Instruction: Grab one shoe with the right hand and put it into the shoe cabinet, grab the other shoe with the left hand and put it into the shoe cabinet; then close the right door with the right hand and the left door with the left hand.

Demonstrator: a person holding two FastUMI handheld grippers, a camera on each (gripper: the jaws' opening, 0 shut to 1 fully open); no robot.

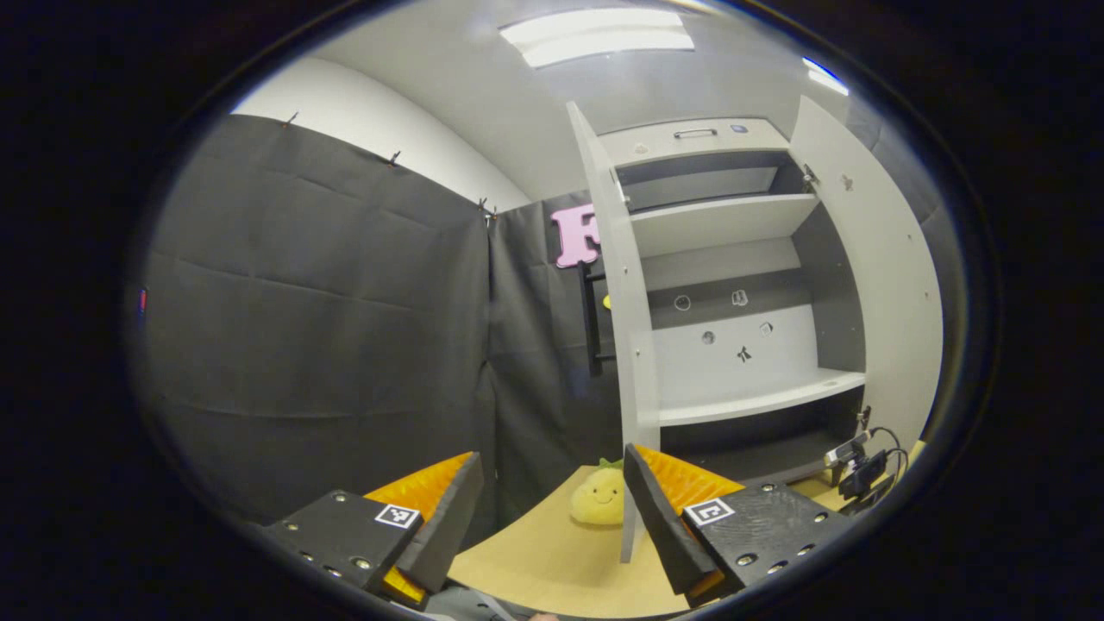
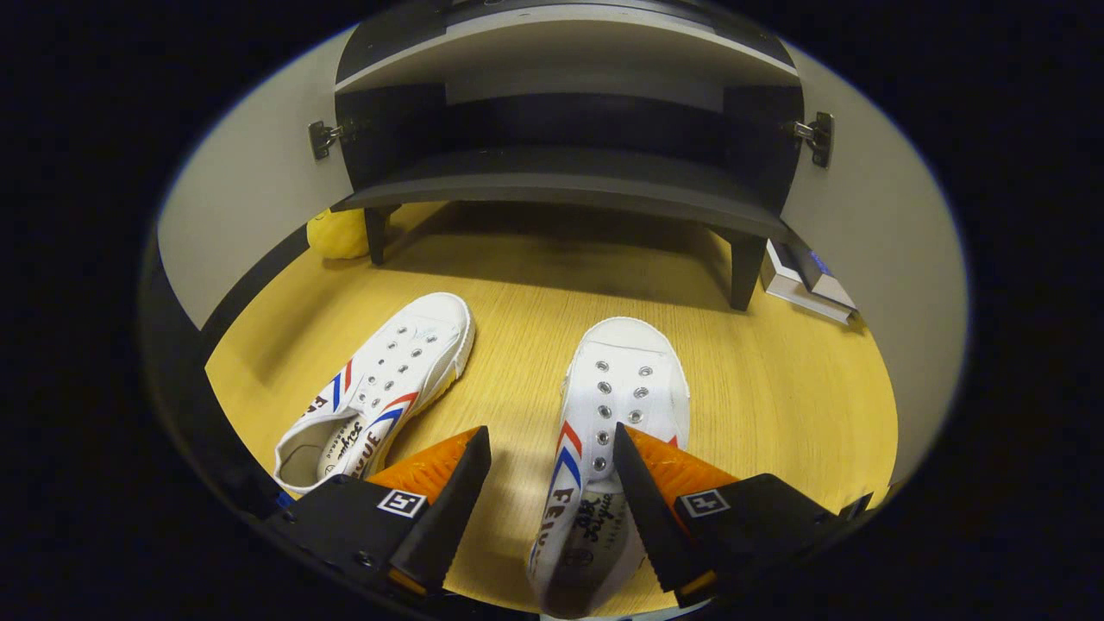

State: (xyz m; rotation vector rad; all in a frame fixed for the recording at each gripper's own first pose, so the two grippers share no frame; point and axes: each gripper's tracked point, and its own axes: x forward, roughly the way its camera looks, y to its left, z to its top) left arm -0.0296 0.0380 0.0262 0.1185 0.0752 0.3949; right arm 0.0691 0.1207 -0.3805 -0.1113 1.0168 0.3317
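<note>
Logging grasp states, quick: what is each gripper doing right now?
Left gripper: open, holding nothing, facing the shoe cabinet.
Right gripper: open, jaws straddling one shoe, not gripping it.

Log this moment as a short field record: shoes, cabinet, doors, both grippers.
shoes: two white shoes on the wooden table; right shoe below the right gripper, left shoe apart from it
cabinet: shelves hold no shoes
left door: open
right door: open
right gripper: open, one finger over the right shoe's edge, not gripping
left gripper: open, holding nothing, facing the cabinet
other: yellow plush toy on the table by the left door
</note>
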